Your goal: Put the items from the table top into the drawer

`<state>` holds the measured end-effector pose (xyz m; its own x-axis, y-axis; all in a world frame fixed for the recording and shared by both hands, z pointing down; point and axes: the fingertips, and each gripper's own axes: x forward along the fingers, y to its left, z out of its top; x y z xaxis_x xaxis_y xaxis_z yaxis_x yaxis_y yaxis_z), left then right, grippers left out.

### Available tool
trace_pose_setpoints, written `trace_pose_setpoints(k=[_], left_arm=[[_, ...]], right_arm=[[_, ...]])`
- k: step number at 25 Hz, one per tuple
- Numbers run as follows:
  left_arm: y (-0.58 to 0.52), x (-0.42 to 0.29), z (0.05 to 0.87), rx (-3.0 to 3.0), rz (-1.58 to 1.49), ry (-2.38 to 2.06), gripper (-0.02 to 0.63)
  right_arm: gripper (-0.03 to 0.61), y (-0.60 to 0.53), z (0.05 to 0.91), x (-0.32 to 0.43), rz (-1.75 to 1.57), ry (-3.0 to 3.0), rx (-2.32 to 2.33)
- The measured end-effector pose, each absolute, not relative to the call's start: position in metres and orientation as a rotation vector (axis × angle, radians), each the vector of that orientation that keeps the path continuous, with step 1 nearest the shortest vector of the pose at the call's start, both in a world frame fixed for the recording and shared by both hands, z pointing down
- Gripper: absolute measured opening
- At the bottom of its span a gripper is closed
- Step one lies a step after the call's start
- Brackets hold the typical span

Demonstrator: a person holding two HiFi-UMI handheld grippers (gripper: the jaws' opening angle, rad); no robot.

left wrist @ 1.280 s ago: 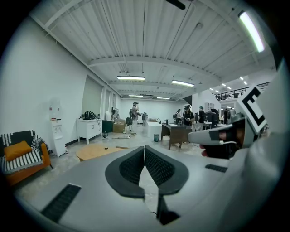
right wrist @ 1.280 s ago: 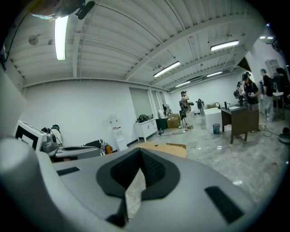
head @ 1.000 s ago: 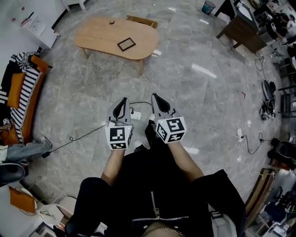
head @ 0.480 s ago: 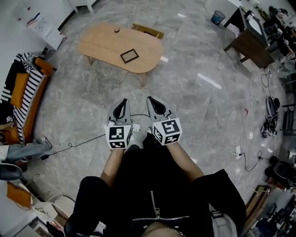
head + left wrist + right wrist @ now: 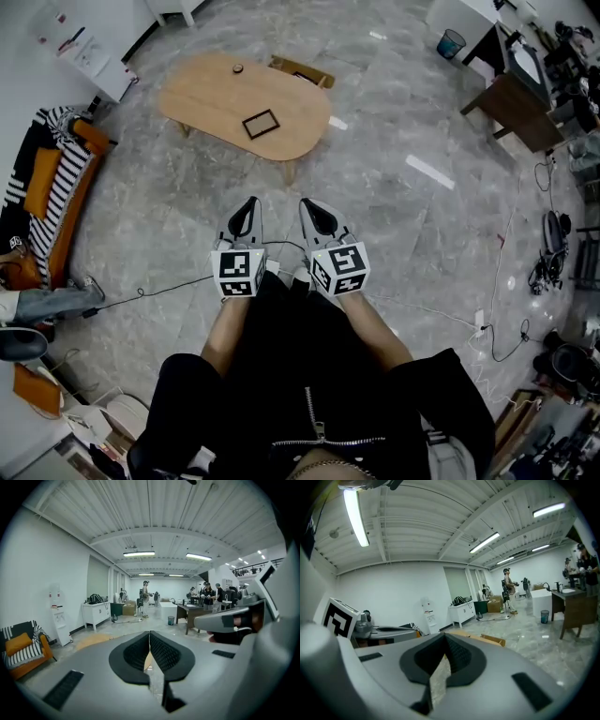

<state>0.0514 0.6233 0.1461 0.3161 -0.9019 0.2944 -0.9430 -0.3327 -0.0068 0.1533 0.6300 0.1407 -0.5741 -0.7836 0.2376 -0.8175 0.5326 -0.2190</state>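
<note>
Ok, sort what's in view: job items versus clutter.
Job: oval wooden table; black frame on it; small round object on it; left gripper, right gripper, both shut, empty.
Lying about: orange sofa; blue bin; dark desk; floor cable.

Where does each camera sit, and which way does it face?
Head view: on the head, steeply down at the table; forearms, left hand-held gripper and right hand-held gripper show.
Left gripper view: on that hand-held gripper, along its shut jaws, roughly level.
Right gripper view: the same, on the right.
These two share the white cabinet.
</note>
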Motion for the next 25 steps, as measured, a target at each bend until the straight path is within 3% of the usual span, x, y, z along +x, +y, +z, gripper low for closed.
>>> trace_pose_setpoints(k=[14,25], left_arm=[[0.589,0.062,0.150,2.412,0.338,-1.692,0.015],[0.489,0.067,0.174,2.403,0.298,-1.666,0.014]], right_arm=[[0.008,0.600,0.153,0.164,0.516,-2.634,1.421],[0.008,0.511,0.159,0.169,0.471,-2.619,1.418]])
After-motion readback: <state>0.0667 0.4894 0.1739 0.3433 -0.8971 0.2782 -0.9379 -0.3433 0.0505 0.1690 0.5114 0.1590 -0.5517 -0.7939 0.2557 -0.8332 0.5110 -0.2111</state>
